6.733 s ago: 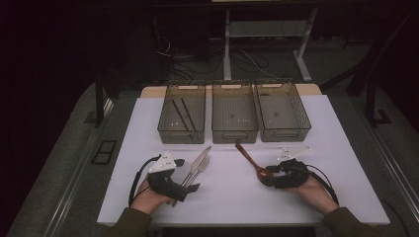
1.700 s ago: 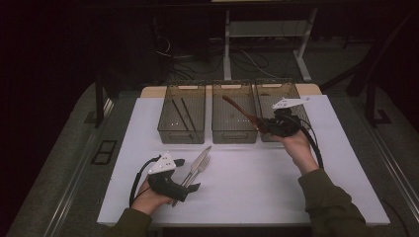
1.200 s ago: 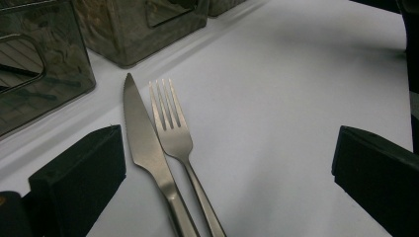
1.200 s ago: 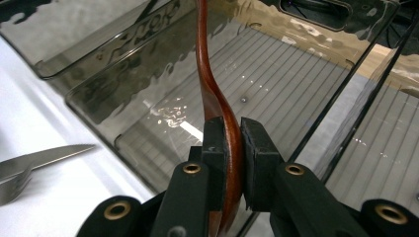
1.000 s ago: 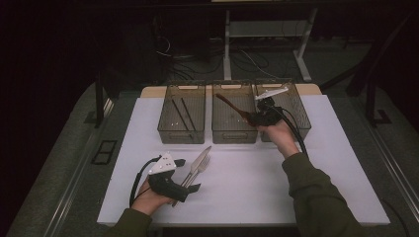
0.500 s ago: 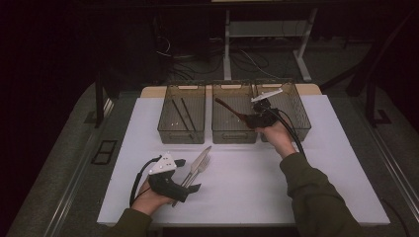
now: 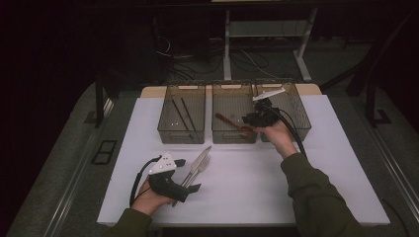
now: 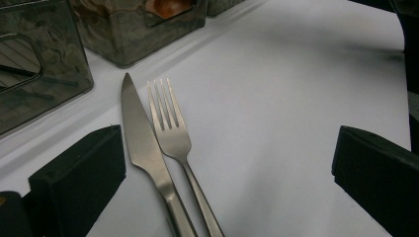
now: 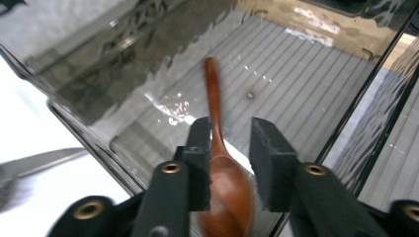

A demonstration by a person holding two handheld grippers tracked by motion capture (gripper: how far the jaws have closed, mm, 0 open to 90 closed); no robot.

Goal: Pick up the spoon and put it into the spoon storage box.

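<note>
A brown wooden spoon (image 9: 212,94) lies tilted in the middle clear bin (image 7: 232,86), its bowl at the near end. My right gripper (image 9: 230,138) hovers over that bin's near right corner. Its jaws have just been opening, and the spoon's neck sits between them with a gap on the right side. From the high view the spoon (image 7: 228,120) points left and away from the right gripper (image 7: 250,120). Near the table's front, my left gripper (image 7: 188,174) rests open on the white surface. A steel knife (image 8: 141,143) and a fork (image 8: 170,133) lie side by side between its wide jaws.
Three clear bins stand in a row at the back of the white table. The left bin (image 7: 165,129) holds two dark chopsticks (image 7: 179,112). The right bin (image 7: 302,116) is beside my right hand. Chair and table legs stand on the dark floor beyond.
The right hand carried the spoon from the table up to the middle bin. In the last half second the right jaws parted and the spoon settled lower in the bin. The left gripper stayed still.
</note>
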